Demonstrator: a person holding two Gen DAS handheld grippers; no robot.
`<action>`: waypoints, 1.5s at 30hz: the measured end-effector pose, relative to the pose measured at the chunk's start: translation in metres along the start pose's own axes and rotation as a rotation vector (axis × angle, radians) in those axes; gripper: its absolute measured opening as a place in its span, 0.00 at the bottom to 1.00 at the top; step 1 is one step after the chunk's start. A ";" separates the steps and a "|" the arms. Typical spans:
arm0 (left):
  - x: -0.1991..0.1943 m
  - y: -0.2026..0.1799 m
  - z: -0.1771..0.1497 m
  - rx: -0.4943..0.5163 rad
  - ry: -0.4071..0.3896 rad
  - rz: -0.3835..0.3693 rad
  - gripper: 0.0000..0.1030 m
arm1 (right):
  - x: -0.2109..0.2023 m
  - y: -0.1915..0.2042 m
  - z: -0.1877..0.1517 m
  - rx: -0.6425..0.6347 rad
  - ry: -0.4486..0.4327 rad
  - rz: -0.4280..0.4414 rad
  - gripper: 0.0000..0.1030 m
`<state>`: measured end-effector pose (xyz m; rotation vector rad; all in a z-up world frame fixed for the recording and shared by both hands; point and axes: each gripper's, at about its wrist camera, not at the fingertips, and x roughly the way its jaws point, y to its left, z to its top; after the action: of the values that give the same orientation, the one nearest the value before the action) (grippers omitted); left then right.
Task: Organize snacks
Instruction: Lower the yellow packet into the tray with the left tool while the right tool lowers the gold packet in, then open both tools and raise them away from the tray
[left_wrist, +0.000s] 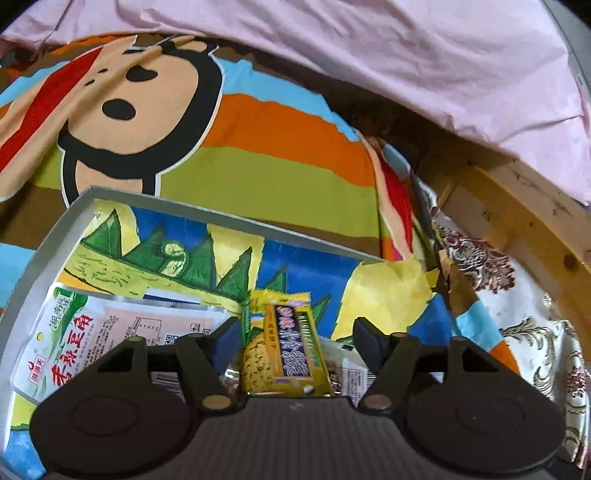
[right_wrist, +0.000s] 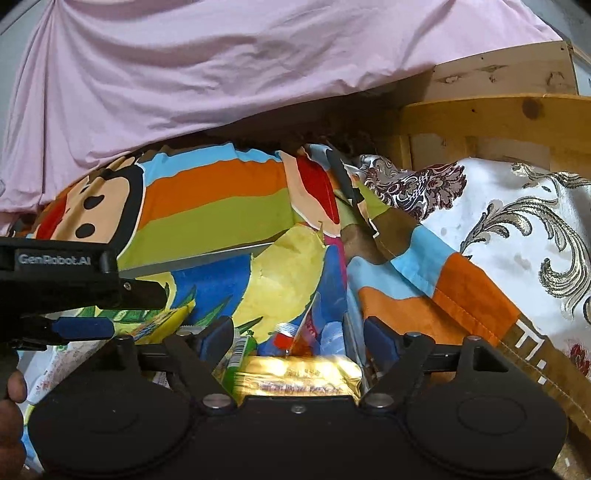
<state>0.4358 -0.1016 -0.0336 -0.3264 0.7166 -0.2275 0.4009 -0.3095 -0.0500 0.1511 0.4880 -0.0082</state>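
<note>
A shallow grey tray (left_wrist: 221, 215), lined with a bright painted paper, lies on the bed. In the left wrist view, a yellow snack packet with a purple label (left_wrist: 284, 347) lies in the tray between the fingers of my left gripper (left_wrist: 297, 330), which is open with its pads off the packet. A white and green packet with red characters (left_wrist: 66, 343) lies flat to its left. In the right wrist view, my right gripper (right_wrist: 299, 332) is open over a gold foil packet (right_wrist: 299, 376) at the tray's right end, beside a green packet (right_wrist: 240, 350) and a red and white one (right_wrist: 295, 330).
The tray sits on a striped cartoon-monkey bedspread (left_wrist: 258, 147). A pink sheet (left_wrist: 406, 55) hangs behind it. A wooden bed frame (left_wrist: 517, 206) and a white brocade cloth (right_wrist: 517, 221) are to the right. The left gripper's body (right_wrist: 74, 291) and a person's hand (right_wrist: 11, 398) show at the right wrist view's left edge.
</note>
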 end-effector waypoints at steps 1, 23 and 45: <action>-0.003 0.000 0.000 0.002 -0.006 -0.004 0.73 | -0.001 0.000 0.000 0.002 -0.001 0.003 0.80; -0.109 -0.003 0.008 0.028 -0.141 0.062 0.94 | -0.090 0.015 0.054 -0.058 -0.155 0.053 0.99; -0.248 0.024 -0.046 0.102 -0.264 0.216 0.99 | -0.209 0.063 0.033 -0.155 -0.198 0.139 0.99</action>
<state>0.2253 -0.0118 0.0746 -0.1752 0.4729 -0.0142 0.2343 -0.2575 0.0852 0.0312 0.2786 0.1488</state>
